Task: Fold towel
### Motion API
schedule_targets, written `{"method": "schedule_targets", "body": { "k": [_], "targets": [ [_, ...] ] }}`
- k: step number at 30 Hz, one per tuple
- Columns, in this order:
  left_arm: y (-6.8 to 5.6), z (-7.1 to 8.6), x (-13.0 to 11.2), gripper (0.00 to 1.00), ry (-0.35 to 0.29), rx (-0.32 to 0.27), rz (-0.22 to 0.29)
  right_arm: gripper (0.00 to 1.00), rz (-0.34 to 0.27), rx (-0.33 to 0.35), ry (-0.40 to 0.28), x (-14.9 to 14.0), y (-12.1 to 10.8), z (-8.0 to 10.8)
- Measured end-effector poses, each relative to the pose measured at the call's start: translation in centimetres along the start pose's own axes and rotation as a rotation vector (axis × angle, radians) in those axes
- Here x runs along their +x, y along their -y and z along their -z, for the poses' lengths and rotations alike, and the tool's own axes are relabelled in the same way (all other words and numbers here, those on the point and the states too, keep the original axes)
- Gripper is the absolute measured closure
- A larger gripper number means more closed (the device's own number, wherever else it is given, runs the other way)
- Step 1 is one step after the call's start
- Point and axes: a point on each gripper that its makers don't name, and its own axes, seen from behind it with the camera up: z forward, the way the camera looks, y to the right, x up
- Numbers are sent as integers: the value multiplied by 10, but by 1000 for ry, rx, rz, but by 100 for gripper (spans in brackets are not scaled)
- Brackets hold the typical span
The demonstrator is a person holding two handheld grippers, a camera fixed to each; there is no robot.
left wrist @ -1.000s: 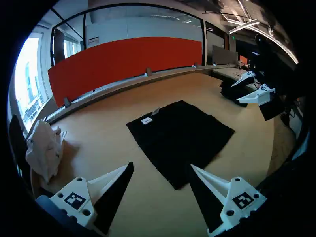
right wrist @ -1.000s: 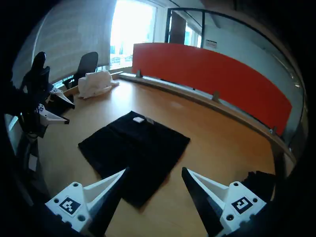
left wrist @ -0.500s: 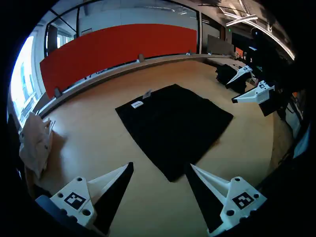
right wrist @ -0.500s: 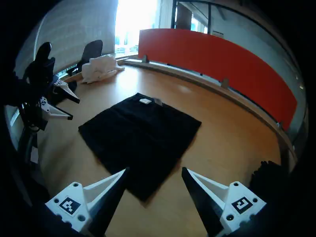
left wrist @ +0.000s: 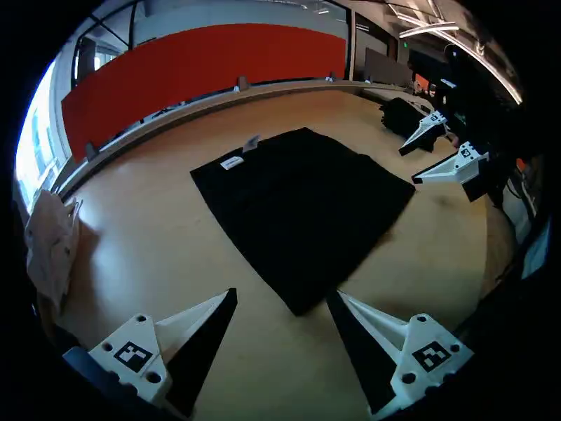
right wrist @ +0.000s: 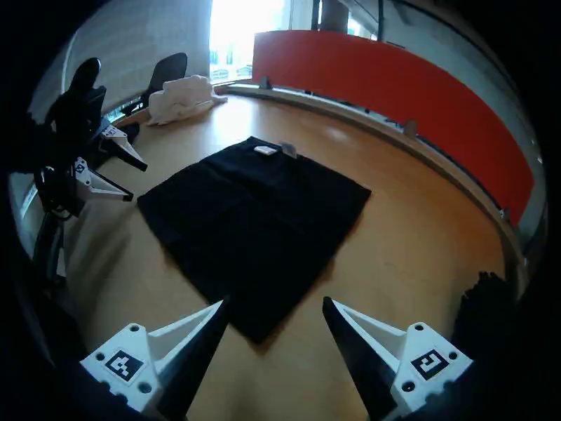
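Now a black towel [left wrist: 301, 203] lies flat mid-table [left wrist: 154, 231].
Left gripper [left wrist: 280, 293] and right gripper [right wrist: 275, 301] gape wide, holding nothing.

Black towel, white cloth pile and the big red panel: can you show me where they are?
black towel [left wrist: 301, 203], left gripper view, middle of the flat cloth.
white cloth pile [right wrist: 184, 98], right gripper view, middle of the heap.
red panel [left wrist: 203, 70], left gripper view, middle of its face.

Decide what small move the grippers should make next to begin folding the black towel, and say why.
Probably lower both grippers onto the nearest corners of the black towel. It lies flat and unfolded on the wooden table; the left gripper and right gripper hang open above it, each with a corner just ahead.
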Motion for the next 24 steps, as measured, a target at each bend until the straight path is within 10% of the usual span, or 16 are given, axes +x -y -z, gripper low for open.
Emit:
{"method": "schedule_targets", "body": {
  "k": [24],
  "targets": [
    [-18, -22, -14, 5, 71, -57, -36, 0, 21, 43, 76, -29, 2, -5]
  ]
}}
